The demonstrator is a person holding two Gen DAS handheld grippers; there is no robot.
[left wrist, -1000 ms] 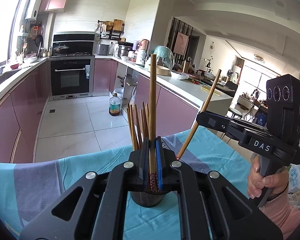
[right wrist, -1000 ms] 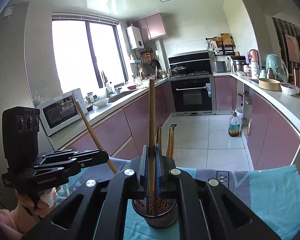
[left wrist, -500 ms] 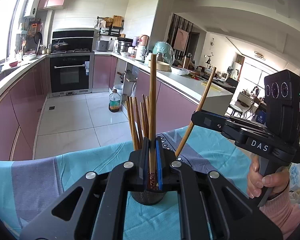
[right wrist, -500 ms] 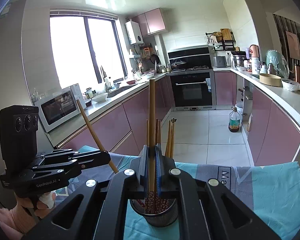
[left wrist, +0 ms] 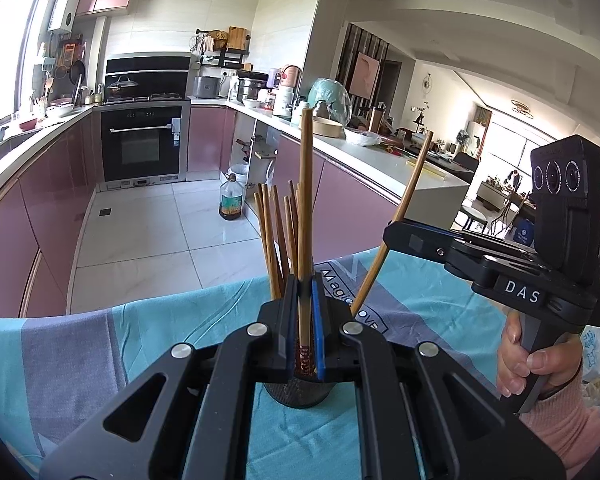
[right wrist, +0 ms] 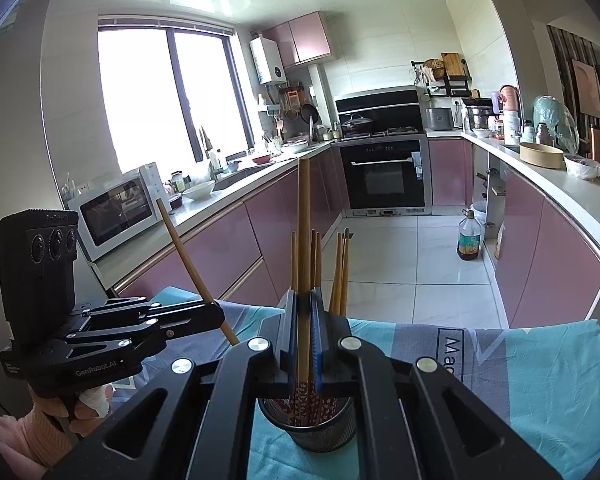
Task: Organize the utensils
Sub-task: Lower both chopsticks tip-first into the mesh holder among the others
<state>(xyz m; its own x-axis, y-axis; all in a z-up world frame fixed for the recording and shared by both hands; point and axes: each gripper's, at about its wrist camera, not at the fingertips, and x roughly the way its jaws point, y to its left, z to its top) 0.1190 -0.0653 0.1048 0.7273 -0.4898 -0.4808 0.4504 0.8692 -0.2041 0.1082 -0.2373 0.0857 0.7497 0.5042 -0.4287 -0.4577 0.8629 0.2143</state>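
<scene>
In the left wrist view my left gripper (left wrist: 305, 296) is shut on one upright wooden chopstick (left wrist: 306, 200) with a patterned red end. Right below it stands a black mesh holder (left wrist: 300, 394) with several chopsticks (left wrist: 272, 240) in it. To the right, a hand carries my right gripper (left wrist: 392, 236), shut on a tilted chopstick (left wrist: 408, 196). In the right wrist view that right gripper (right wrist: 304, 304) clamps its chopstick (right wrist: 304, 220) above the holder (right wrist: 312, 428). At the left, the left gripper (right wrist: 218, 316) pinches a slanted chopstick (right wrist: 184, 252).
The holder stands on a table under a teal and grey cloth (left wrist: 140, 340), whose far edge drops to the tiled kitchen floor (left wrist: 140, 232). Pink cabinets run along both sides, an oven (right wrist: 384, 176) is at the back, and an oil bottle (right wrist: 470, 240) stands on the floor.
Both grippers stay shut on their chopsticks and hold nearly still over the holder; only the view has shifted slightly.
</scene>
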